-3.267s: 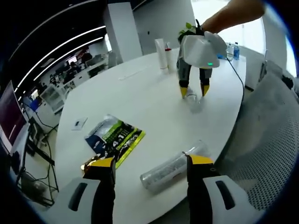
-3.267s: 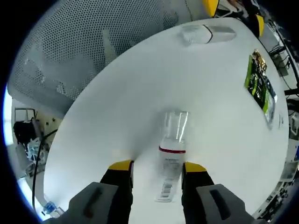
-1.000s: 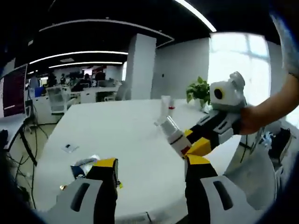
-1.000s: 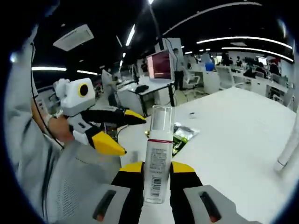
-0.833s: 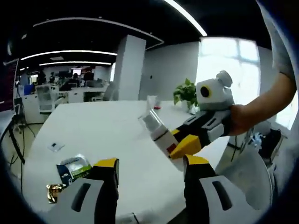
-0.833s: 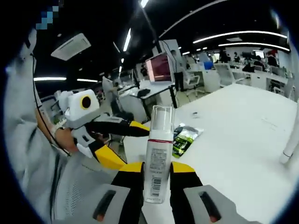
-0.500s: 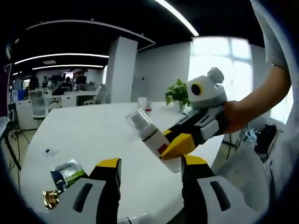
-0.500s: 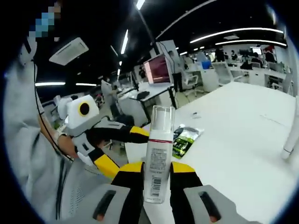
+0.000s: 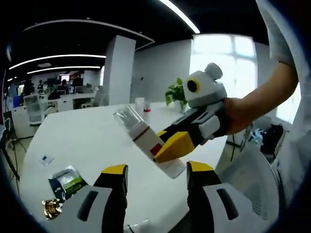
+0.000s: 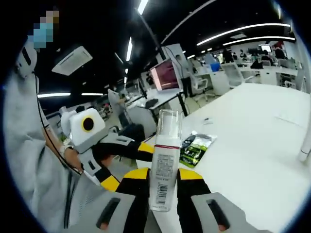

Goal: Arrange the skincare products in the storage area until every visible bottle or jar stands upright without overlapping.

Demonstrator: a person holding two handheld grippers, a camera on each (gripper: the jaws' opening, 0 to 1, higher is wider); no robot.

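A white bench (image 9: 87, 141) carried a green sachet (image 9: 69, 179) beside a gold wrapper (image 9: 52, 206). A potted plant (image 9: 173, 91) stood beyond. A red monitor (image 10: 164, 75) glowed behind.

i count one pump bottle (image 10: 164, 167) clamped in my right gripper (image 10: 163, 175), and two more white bottles (image 9: 140, 103) standing far off on the table (image 9: 87, 141). there is one green packet (image 9: 69, 180), one small gold thing (image 9: 52, 207) beside it, and one potted plant (image 9: 173, 92).
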